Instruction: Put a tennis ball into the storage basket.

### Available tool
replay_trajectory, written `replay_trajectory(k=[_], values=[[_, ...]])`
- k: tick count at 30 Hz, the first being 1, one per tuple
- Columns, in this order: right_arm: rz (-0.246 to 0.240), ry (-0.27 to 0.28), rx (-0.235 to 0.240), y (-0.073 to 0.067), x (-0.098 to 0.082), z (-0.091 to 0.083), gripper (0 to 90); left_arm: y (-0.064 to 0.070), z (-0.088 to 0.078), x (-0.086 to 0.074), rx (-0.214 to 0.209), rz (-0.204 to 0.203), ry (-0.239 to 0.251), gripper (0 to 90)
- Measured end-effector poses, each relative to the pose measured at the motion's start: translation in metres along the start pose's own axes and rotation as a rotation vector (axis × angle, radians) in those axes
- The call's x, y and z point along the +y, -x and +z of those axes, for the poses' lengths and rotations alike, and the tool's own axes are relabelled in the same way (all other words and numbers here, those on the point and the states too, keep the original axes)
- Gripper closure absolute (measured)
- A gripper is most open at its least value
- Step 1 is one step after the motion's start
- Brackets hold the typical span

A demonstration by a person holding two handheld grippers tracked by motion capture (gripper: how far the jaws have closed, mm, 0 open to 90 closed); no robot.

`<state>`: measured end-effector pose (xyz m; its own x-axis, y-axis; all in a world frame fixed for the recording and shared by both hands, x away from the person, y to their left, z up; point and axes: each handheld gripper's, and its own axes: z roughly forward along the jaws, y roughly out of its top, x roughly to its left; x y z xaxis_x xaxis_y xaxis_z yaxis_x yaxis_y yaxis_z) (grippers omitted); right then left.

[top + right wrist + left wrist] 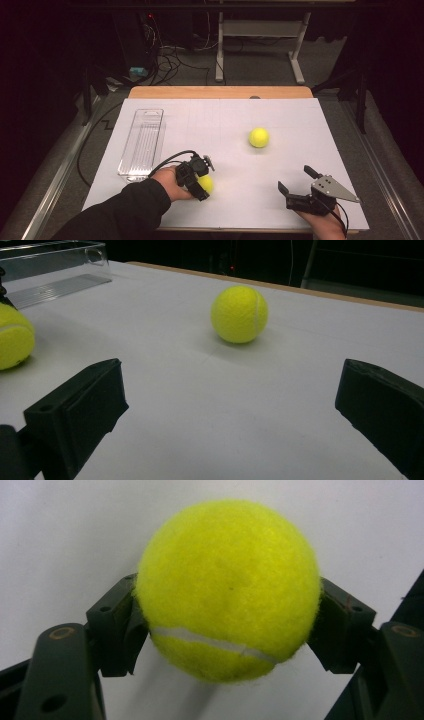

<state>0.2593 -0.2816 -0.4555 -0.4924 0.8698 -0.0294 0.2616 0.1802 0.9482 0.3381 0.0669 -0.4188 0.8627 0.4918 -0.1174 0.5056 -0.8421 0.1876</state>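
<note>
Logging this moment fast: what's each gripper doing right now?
Left gripper: closed on a tennis ball, fingers pressing both sides.
Right gripper: open, holding nothing.

Two yellow tennis balls (259, 137) (205, 184), apart

Left gripper (199, 181): black body, two blocky black jaws with round screw holes on their upper faces; a brass-coloured insert sits in the arm behind each jaw. Black cable (167, 160) loops out behind the fingers. Small knob-like fitting on top.

Right gripper (296, 181): black, same blocky jaws, flat inner pads. Grey three-cornered plate (332, 188) behind the fingers, small dark screws at its corners. Thin black cable trails at the rear.

Left arm: black long sleeve (127, 212).
</note>
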Motion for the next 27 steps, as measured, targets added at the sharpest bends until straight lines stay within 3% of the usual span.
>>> replay_trajectory(k=[8,20,27], values=[[0.003,0.000,0.000,0.000,0.000,0.000,0.0,-0.004,-0.024,0.001,-0.018,-0.005,0.024,26.7],[0.005,-0.001,0.001,0.000,0.000,0.000,0.0,-0.018,-0.065,-0.003,0.030,-0.015,0.015,26.6],[0.005,-0.003,0.001,0.000,0.000,0.000,0.0,-0.035,-0.086,-0.008,0.055,-0.050,0.015,26.7]])
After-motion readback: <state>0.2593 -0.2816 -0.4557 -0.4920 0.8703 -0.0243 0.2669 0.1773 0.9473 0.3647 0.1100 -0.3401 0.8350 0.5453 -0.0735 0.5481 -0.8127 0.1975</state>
